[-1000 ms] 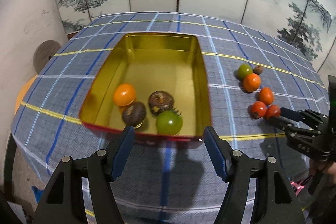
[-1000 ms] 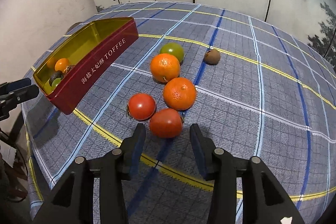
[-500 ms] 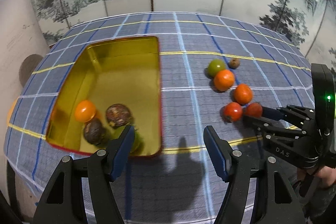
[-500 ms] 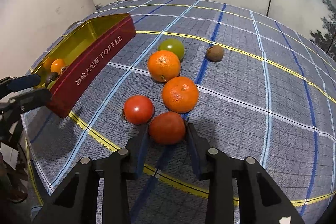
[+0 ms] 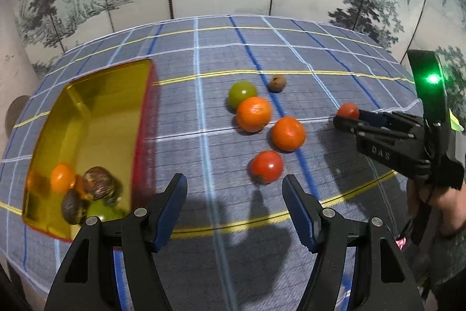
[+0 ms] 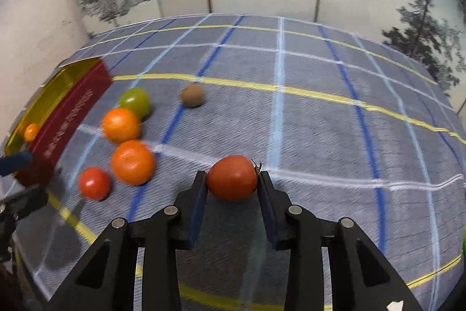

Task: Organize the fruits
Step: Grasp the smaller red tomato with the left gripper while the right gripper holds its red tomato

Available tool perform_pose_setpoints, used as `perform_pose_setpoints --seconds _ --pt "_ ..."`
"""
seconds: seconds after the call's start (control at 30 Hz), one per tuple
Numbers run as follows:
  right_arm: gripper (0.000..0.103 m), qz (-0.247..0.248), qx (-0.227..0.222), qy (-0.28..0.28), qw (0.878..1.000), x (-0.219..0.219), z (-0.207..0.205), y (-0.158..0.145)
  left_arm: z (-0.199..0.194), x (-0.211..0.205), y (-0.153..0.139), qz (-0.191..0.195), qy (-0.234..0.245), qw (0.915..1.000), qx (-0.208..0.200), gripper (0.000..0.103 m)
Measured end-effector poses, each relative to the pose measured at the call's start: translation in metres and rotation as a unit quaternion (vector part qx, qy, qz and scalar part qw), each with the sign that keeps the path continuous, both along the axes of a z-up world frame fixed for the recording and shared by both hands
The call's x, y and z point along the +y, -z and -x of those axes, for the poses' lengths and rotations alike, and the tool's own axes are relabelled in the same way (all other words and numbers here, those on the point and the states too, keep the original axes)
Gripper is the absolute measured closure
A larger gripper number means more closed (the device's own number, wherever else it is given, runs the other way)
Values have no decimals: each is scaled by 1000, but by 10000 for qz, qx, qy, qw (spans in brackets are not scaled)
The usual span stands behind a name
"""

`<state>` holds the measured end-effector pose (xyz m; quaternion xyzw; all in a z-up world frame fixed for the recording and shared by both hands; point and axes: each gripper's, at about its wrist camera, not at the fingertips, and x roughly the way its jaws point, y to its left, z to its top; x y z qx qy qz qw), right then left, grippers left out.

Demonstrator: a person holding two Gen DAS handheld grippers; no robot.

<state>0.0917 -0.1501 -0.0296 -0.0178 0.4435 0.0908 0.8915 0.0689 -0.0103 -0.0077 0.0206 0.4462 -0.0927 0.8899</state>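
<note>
Fruits lie loose on the checked tablecloth [image 5: 305, 54], four sit in the tin [image 5: 87, 118], one red tomato [image 6: 232, 177] is clamped in my right gripper [image 6: 232, 185].

From the left: the gold tin's long side runs away from me; inside are a small orange [image 5: 62, 177], two dark fruits and a green one half hidden behind my left gripper [image 5: 234, 188], whose fingers are spread, holding nothing. Then a second red tomato [image 5: 267, 166], two oranges, a green tomato [image 5: 241, 93], a brown fruit [image 5: 277, 83]. My held tomato's stem points right, long axis across the pads; the tin's lettering is blurred.
</note>
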Motion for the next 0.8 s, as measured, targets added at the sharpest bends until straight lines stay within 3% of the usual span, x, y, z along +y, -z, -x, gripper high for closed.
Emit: perform_pose_setpoints --seconds 0.53,0.63,0.8 --pt "71 179 -112 295 9993 -26 -26 9 -37 -25 27 6 138 9995 277 36" --pt "71 142 -74 319 9994 -28 -27 10 -38 -27 32 -21 162 9994 319 39" --pt "70 75 -43 322 9994 -30 -28 11 -41 -28 37 -20 191 9991 387 53"
